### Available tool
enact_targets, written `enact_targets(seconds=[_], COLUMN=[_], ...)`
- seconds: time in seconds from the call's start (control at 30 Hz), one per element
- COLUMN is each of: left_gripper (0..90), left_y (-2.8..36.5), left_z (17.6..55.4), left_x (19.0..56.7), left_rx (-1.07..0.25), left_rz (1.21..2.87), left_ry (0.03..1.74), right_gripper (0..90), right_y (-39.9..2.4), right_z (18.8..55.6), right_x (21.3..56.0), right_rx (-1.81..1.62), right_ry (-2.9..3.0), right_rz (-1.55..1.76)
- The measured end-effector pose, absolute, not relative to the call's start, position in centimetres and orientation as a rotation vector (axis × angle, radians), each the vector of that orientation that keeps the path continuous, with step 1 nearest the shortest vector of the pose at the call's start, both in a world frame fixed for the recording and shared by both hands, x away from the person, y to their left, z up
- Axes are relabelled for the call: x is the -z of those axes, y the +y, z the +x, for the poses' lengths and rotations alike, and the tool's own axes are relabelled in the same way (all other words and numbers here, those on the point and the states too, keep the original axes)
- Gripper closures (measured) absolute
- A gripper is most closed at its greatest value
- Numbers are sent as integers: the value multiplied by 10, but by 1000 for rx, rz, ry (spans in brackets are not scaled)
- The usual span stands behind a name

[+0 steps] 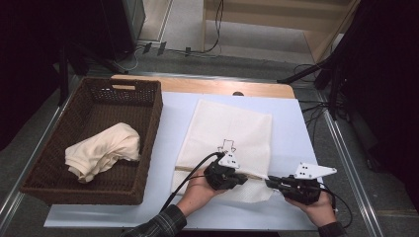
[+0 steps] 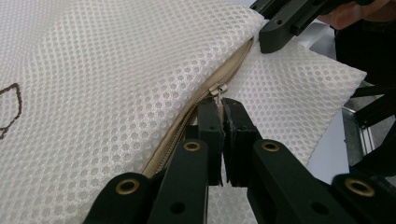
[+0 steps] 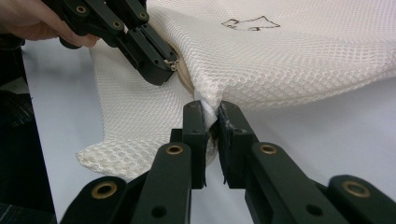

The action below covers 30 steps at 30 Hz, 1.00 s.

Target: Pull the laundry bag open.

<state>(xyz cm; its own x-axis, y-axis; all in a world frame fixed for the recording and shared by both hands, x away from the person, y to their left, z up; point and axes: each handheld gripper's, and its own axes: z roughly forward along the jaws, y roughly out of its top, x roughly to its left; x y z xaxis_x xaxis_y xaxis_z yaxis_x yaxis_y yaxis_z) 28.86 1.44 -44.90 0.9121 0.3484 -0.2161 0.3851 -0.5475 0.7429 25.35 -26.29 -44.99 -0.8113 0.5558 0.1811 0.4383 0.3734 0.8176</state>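
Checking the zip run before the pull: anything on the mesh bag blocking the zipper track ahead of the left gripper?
Nothing visible. The left gripper is shut on the zipper pull; the beige zipper track ahead lies bare up to the right gripper, which pinches the mesh bag at its edge.

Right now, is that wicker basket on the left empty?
No, the high view shows a crumpled cream cloth lying inside the brown wicker basket.

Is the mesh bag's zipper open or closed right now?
Mostly closed, it seems: the zipper pull sits near the mesh bag's right end, pinched by the left gripper. How far the teeth are joined, cannot tell.
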Motion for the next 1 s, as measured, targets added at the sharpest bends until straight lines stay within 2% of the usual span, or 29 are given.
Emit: enact_targets(seconds=[1.0], left_gripper=[876], left_y=[37], left_z=[285], left_x=[448], left_rx=[46], left_rz=[2209], left_ry=[549], right_gripper=[829], right_y=[-262], right_z=[253], right_x=[451], right_rx=[-1405], right_ry=[2491], right_rz=[874])
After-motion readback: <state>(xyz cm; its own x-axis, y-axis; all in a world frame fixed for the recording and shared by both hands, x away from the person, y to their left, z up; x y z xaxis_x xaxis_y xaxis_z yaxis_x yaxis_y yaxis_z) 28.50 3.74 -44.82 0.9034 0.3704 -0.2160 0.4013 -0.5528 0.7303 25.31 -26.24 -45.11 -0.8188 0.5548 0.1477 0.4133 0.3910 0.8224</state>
